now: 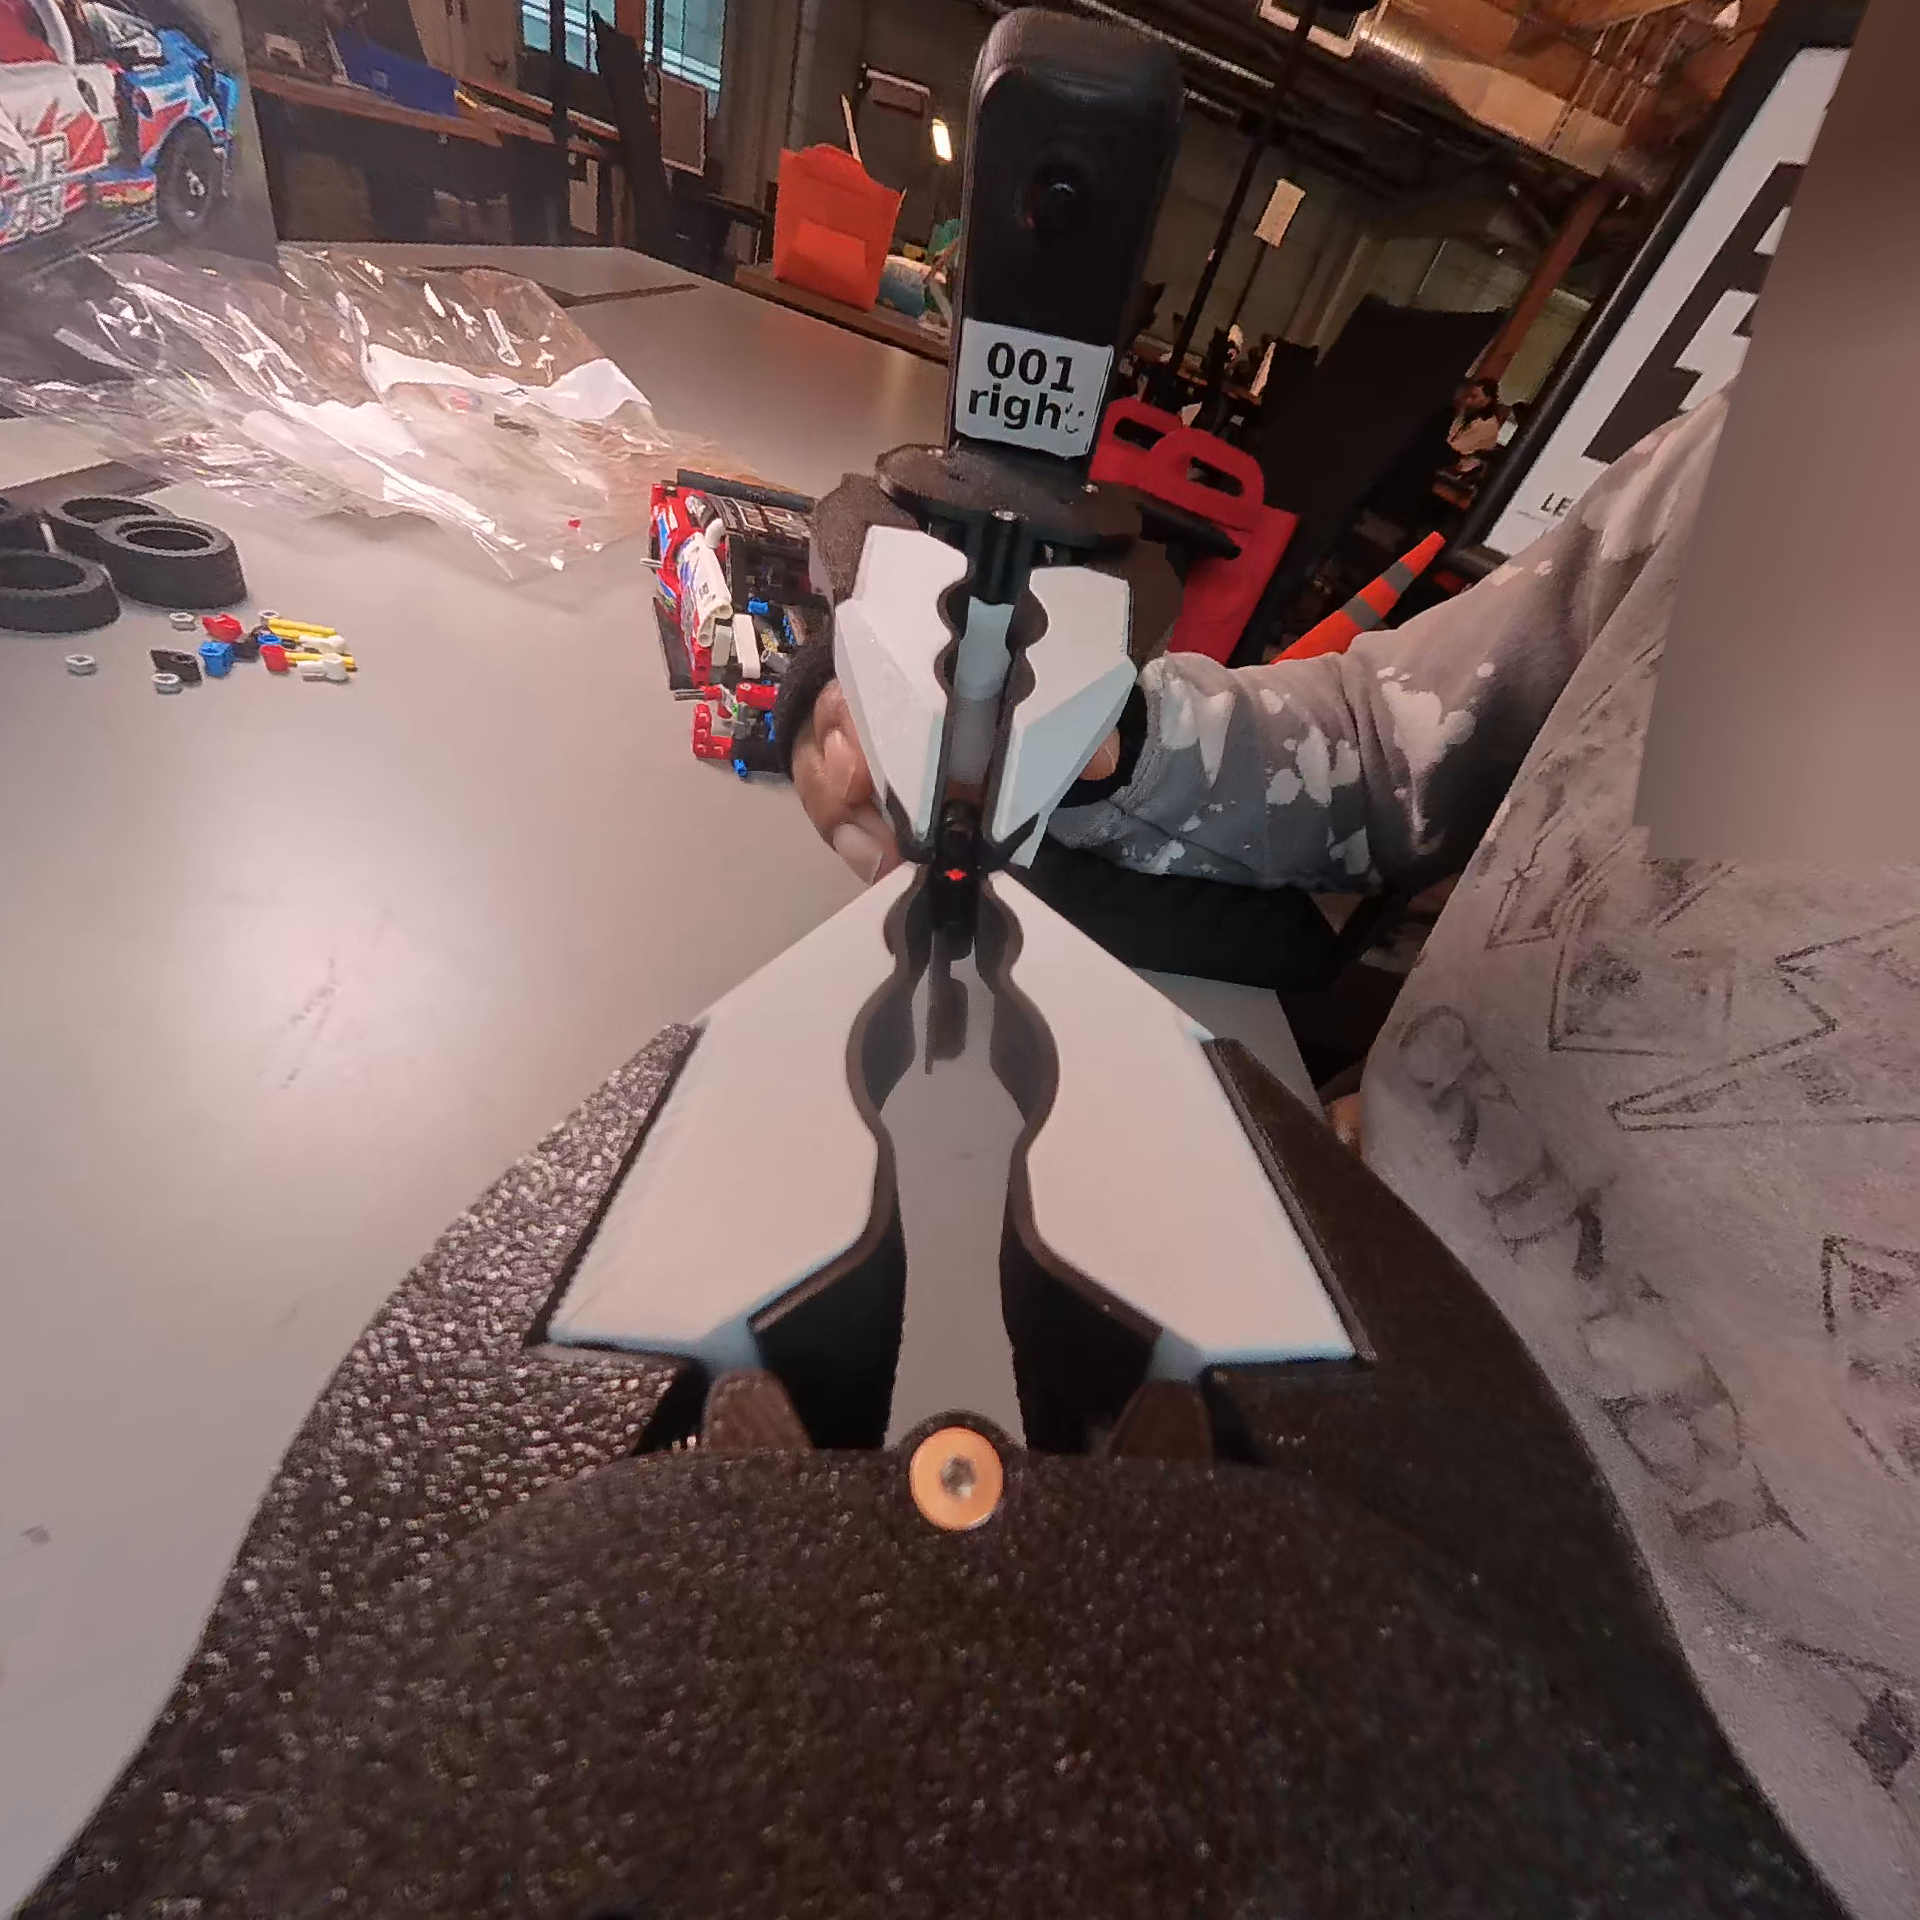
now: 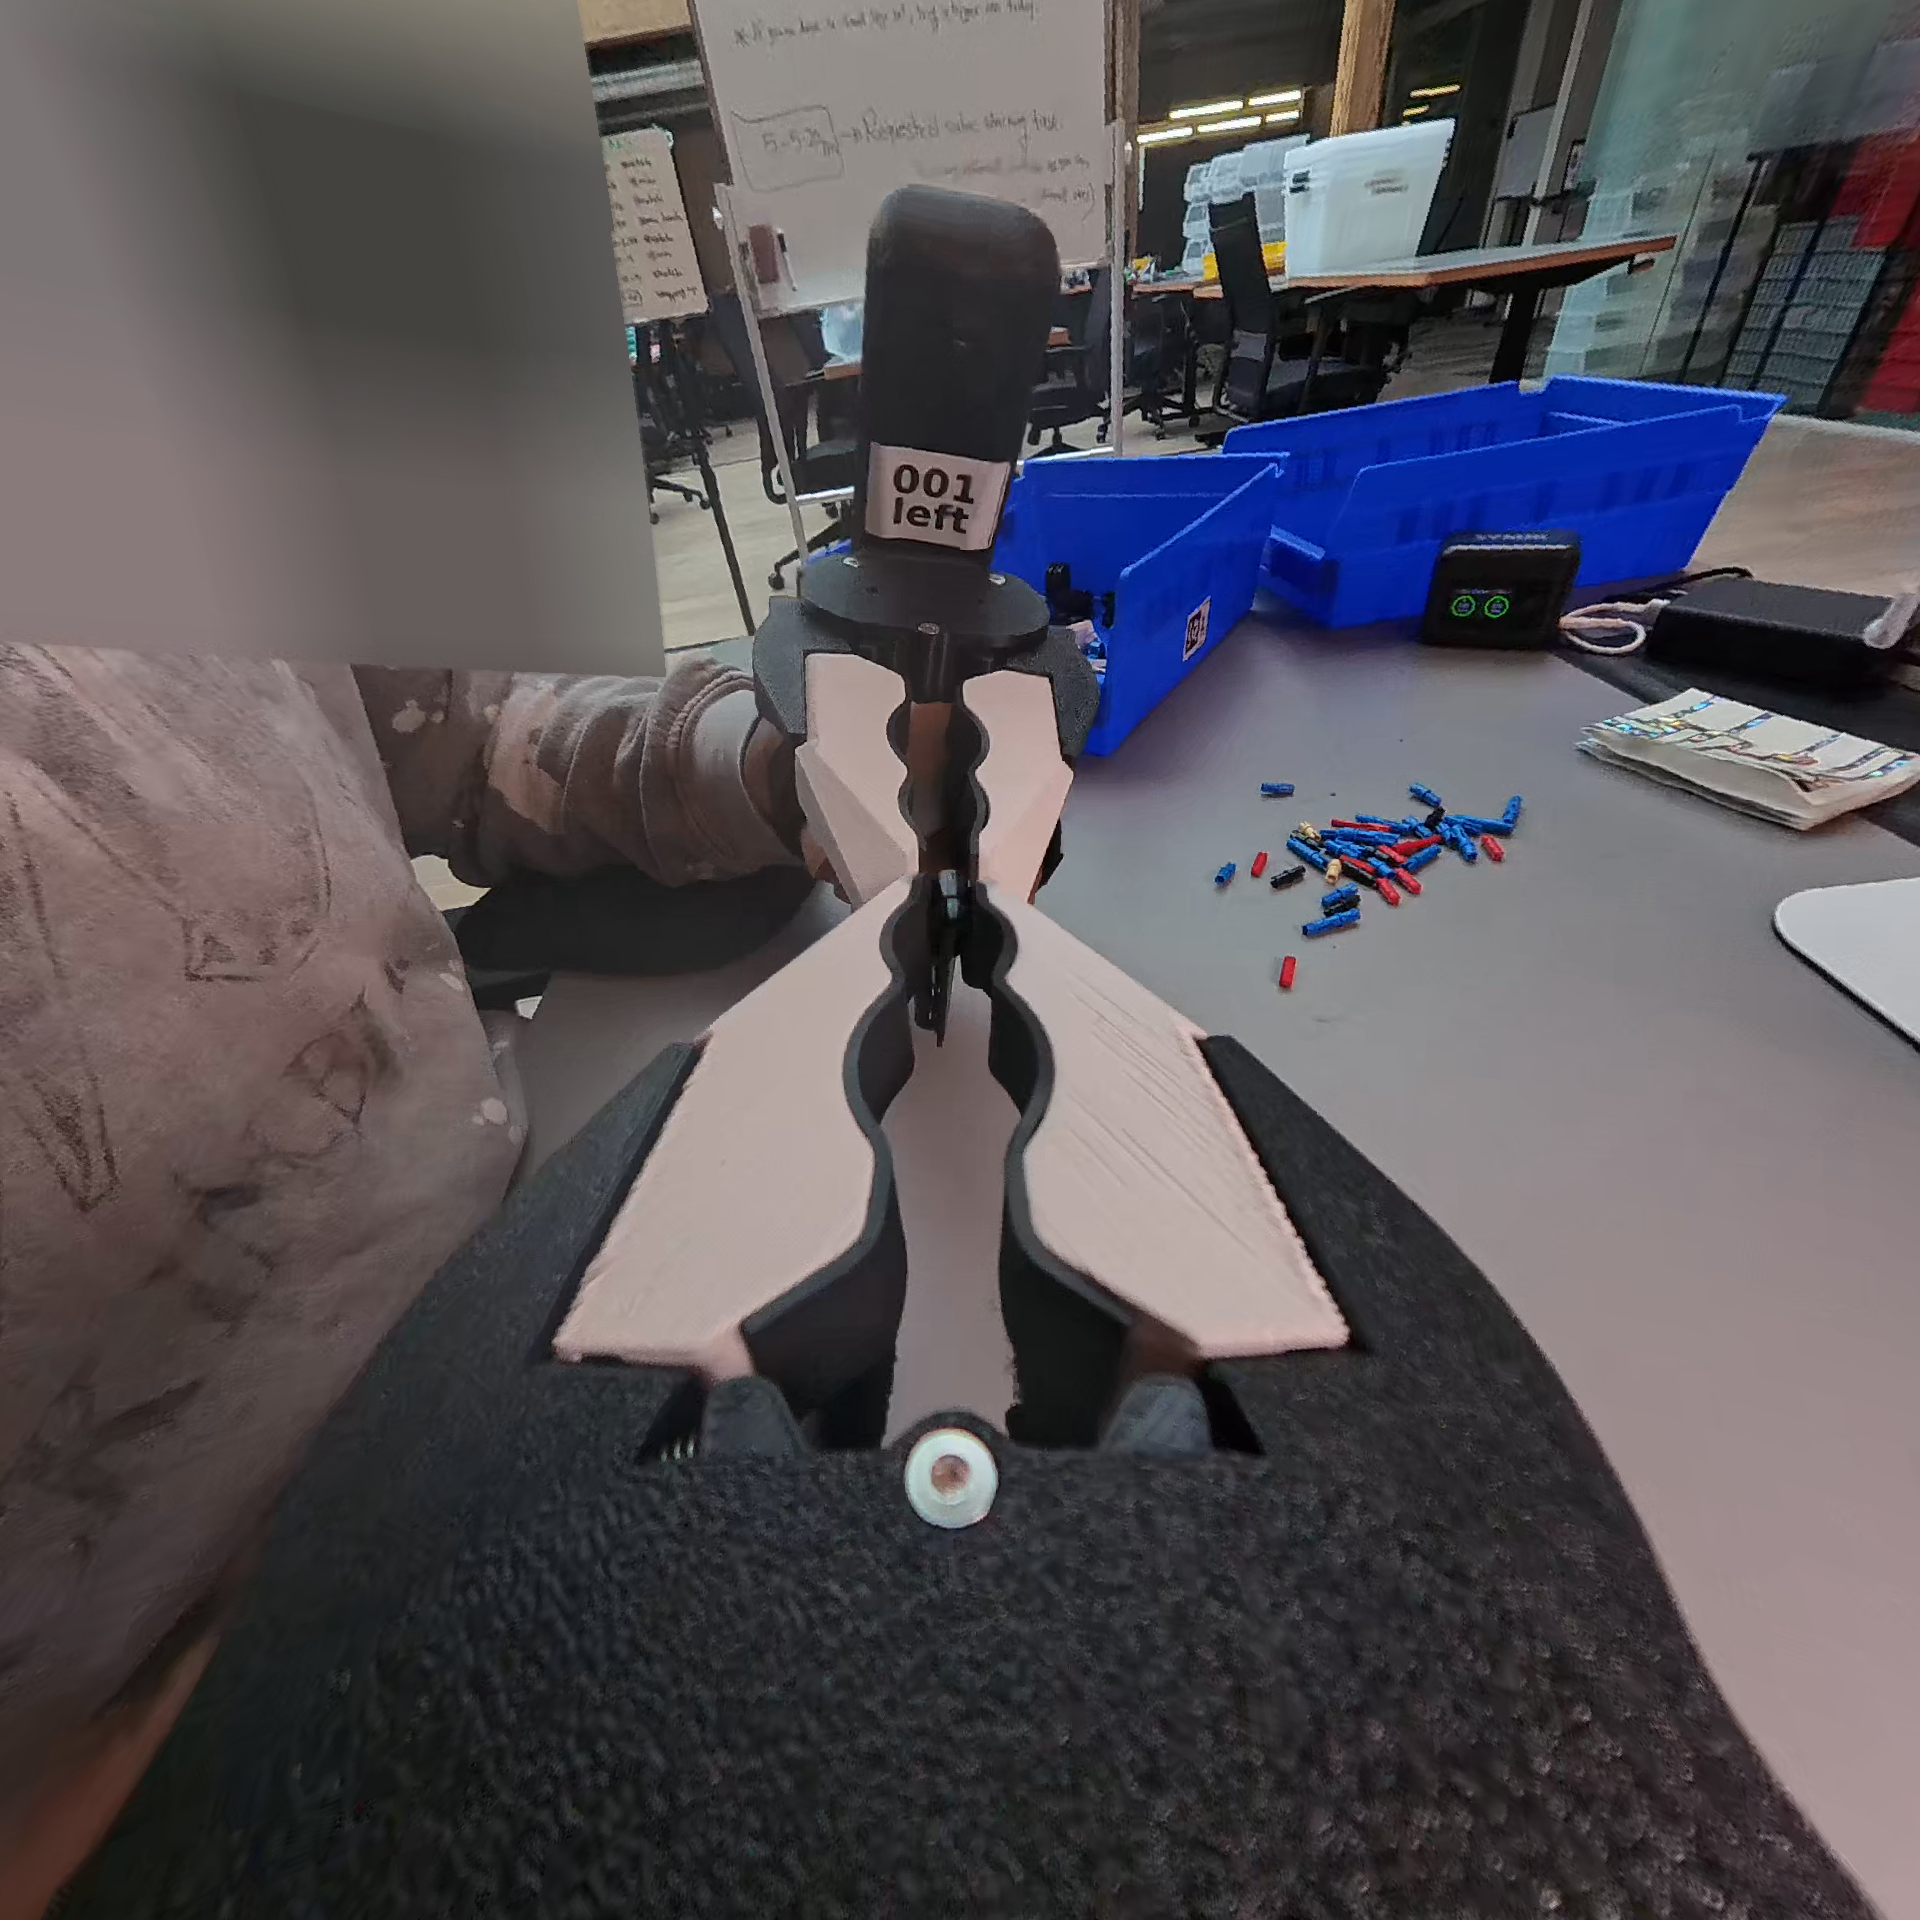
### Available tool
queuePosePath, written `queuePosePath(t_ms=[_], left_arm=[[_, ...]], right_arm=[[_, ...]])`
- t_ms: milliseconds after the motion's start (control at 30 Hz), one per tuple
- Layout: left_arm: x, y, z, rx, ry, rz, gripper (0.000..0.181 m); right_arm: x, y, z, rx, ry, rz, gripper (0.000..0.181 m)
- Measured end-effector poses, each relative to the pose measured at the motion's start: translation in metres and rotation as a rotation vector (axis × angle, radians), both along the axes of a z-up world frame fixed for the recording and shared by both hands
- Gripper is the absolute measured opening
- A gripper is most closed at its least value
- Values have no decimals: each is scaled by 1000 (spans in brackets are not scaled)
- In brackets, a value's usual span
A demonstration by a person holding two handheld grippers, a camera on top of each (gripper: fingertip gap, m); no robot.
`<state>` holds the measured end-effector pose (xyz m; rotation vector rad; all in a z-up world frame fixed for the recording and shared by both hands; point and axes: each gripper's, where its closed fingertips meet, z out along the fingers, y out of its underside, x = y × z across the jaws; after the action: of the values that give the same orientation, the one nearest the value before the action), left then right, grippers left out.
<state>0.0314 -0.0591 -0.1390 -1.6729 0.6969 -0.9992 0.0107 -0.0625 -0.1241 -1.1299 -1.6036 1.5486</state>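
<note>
While tip to tip, each hand-held gripper pinches one small black part

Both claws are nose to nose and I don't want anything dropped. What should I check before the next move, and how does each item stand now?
1. Left claw shut on the black part: ok.
2. Right claw shut on the same part: ok.
3. Claws in line, tip to tip: ok.
4. How firm either grip is: cannot tell.
5. Part clear of the table: cannot tell.
6. Loose pins well apart from both claws: ok.
</note>
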Motion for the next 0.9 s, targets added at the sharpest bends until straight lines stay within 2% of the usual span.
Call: queuePosePath(t_ms=[167,400,767,800,833,867,900], left_arm=[[0,2,3,-39,-43,-2,6],[-4,5,13,-28,-10,38,6],[-6,12,22,-24,46,64,6],[-2,11,3,-65,143,47,6],[12,0,-42,-130,319,-28,5],[33,-12,-69,-182,354,-101,5],[43,-15,-63,-163,308,-111,4]], right_arm=[[-2,3,9,-212,62,-6,2],[-8,6,24,-400,133,20,2],[-16,10,36,-386,167,-18,1],[-16,11,38,-373,178,-27,4],[-7,20,69,-472,295,-7,3],[-4,27,84,-384,327,-31,2],[-1,33,90,-273,332,-73,3]])
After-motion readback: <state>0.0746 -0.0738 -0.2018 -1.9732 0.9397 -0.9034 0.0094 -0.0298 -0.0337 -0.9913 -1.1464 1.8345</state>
